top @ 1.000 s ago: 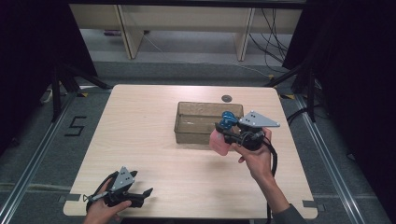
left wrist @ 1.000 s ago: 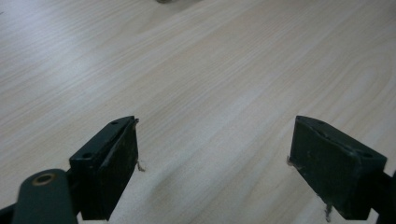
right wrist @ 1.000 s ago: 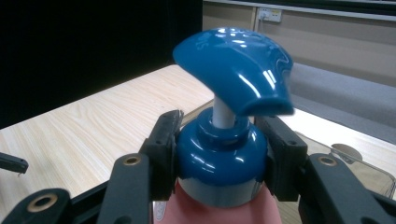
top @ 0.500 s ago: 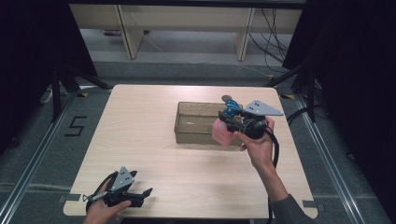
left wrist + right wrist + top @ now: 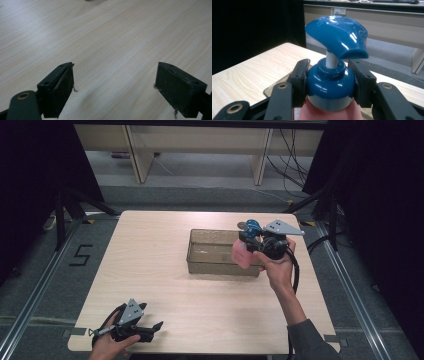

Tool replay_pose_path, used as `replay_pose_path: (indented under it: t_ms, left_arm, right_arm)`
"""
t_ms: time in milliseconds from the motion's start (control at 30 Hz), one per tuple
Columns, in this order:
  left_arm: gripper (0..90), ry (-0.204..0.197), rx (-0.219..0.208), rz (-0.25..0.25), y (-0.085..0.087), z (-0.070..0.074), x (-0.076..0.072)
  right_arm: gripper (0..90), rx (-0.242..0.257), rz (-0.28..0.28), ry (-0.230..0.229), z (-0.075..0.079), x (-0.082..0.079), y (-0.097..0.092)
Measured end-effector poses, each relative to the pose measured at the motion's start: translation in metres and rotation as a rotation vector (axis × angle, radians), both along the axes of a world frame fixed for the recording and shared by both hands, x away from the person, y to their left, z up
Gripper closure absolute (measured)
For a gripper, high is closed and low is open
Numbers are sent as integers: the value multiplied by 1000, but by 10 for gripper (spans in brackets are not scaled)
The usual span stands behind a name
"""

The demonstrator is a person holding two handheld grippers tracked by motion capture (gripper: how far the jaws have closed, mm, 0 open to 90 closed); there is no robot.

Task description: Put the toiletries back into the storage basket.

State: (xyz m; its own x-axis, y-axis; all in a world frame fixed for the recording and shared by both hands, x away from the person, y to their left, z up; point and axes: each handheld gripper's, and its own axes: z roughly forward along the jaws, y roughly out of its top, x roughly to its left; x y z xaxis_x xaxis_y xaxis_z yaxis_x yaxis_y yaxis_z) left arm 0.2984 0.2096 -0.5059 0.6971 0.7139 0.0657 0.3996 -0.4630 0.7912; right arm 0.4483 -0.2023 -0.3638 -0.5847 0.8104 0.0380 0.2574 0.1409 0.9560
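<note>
My right gripper (image 5: 250, 241) jaws clench the pink pump bottle (image 5: 241, 254) above the clear bin (image 5: 210, 265); left gripper (image 5: 150, 329) jaws are released over the surface (image 5: 150, 270).

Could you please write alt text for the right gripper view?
The right gripper clamps the blue collar of a pink pump bottle, its blue pump head upright above the jaws. Behind lies a light wooden table.

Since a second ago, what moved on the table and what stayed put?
The right gripper, shut on the pink pump bottle, carried it a little up the high view and to the right, so it now hangs over the right end of the clear bin. The grip did not change. The left gripper stayed at the near left corner of the table, jaws open, and the bin did not move.
</note>
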Motion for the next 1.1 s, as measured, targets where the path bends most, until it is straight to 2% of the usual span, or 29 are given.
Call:
replay_pose_path:
  t_ms: [67,100,133,167,200,233,300,333,367,400,467,500,533,600,633,667,733,767,800,833,900,933,1000,1100]
  left_arm:
    - [150,-1,-43,20,-2,0,0]
    - [151,-1,-34,13,-2,0,0]
    - [151,-3,-2,-2,0,0,0]
    - [151,-10,9,-8,1,0,1]
    - [150,6,-21,12,-2,-1,-1]
    - [150,9,-14,5,-1,0,0]
    - [150,-8,-1,-10,-2,0,0]
    - [150,7,-22,2,-3,-1,-2]
    - [150,11,-21,6,-4,-2,-2]
    - [151,2,3,-1,-2,-1,-1]
    - [151,-1,-38,15,-4,-1,-1]
    - [150,1,-5,2,-2,0,-1]
    - [150,5,-10,-6,-2,0,-1]
    - [151,3,-8,2,-2,-1,-1]
    - [151,3,-14,-2,-2,0,0]
    - [150,-1,-28,15,-4,0,-1]
    - [150,8,-7,-8,-2,0,-1]
    - [150,7,-16,4,-3,-1,-2]
    - [150,8,-8,-4,-2,0,-1]
    - [150,-2,-43,25,-5,-1,-2]
    - [150,5,-44,18,-4,0,-2]
    - [150,5,-16,9,-2,1,-2]
    - [150,7,-26,17,-3,0,-2]
    - [150,4,-44,14,-4,0,-2]
  right_arm:
    - [535,-8,-9,-8,-2,5,0]
    - [535,-1,-11,0,-3,8,0]
    - [535,-13,-13,4,-4,10,0]
    - [535,-5,-21,7,-5,13,0]
    - [535,-11,-26,3,-7,16,-1]
    - [535,-1,-37,22,-8,17,0]
    - [535,-15,-43,5,-12,22,-1]
    - [535,-16,-47,14,-13,24,-2]
    - [535,-11,-44,19,-15,26,-2]
    - [535,-19,-61,12,-16,27,-2]
    - [535,-8,-65,22,-19,30,-3]
    - [535,-8,-75,37,-20,31,-3]
    - [535,2,-76,41,-22,33,-3]
    - [535,-17,-79,23,-25,36,-6]
    - [535,-14,-79,33,-26,37,-7]
    - [535,-6,-84,38,-27,38,-7]
    - [535,-28,-91,35,-30,40,-8]
    - [535,-15,-88,46,-31,41,-8]
    - [535,-7,-96,50,-33,41,-9]
    - [535,-18,-101,53,-33,41,-10]
    - [535,-8,-108,57,-36,42,-10]
    - [535,-14,-102,56,-37,43,-12]
    - [535,-5,-113,67,-39,43,-13]
    - [535,-24,-105,54,-42,45,-14]
